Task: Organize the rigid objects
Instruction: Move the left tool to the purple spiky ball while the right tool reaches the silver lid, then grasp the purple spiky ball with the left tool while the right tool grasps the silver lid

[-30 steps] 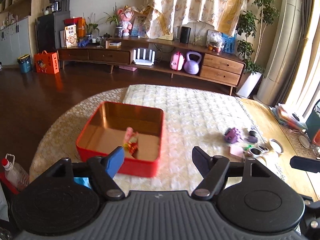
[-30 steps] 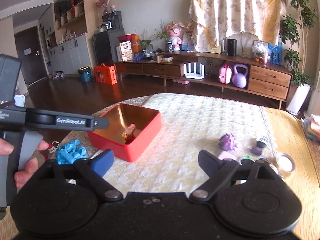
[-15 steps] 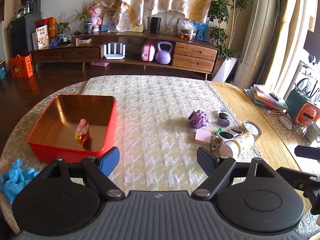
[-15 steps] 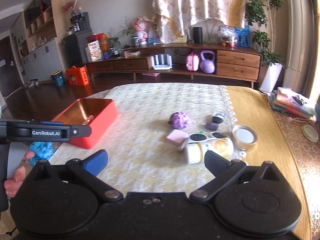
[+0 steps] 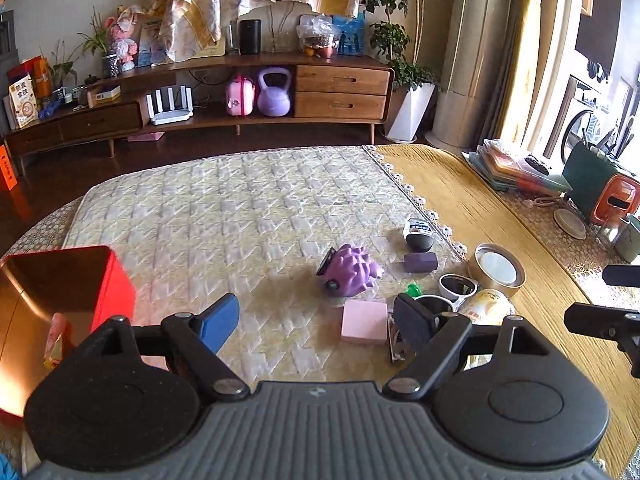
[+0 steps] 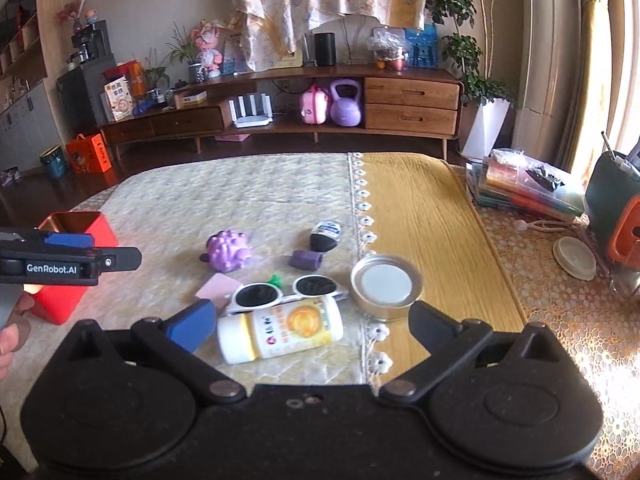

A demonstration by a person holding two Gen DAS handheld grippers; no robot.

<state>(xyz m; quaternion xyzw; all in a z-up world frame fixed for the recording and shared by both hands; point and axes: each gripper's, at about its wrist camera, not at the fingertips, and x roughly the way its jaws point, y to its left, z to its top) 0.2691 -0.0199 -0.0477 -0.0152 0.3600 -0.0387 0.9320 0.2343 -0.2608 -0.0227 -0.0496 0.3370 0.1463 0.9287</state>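
Observation:
A red tin box point(image 5: 112, 280) stands at the left on the quilted cloth, with a wrapped sweet point(image 5: 54, 340) inside. To its right lie a purple spiky toy point(image 5: 352, 270), a pink block point(image 5: 364, 322), white sunglasses point(image 6: 288, 290), a white and yellow bottle point(image 6: 280, 330) on its side, a round tin lid point(image 6: 386, 284), a small purple cylinder point(image 6: 306, 260) and a small dark bottle point(image 6: 325, 236). My left gripper point(image 5: 316, 320) is open above the cloth, the pink block just inside its right finger, untouched. My right gripper point(image 6: 312, 322) is open wide over the bottle, not pressing it.
A stack of folders point(image 6: 528, 188), a cream saucer point(image 6: 574, 258) and an orange appliance point(image 6: 624, 232) sit at the table's right side. A yellow runner point(image 6: 424, 220) covers the table right of the lace edge. Dark floor and a wooden cabinet point(image 6: 412, 104) lie beyond the table.
Both grippers swung right, away from the red box and toward the cluster of small objects, and dipped closer to the table. Both pairs of jaws stand wider than a second ago.

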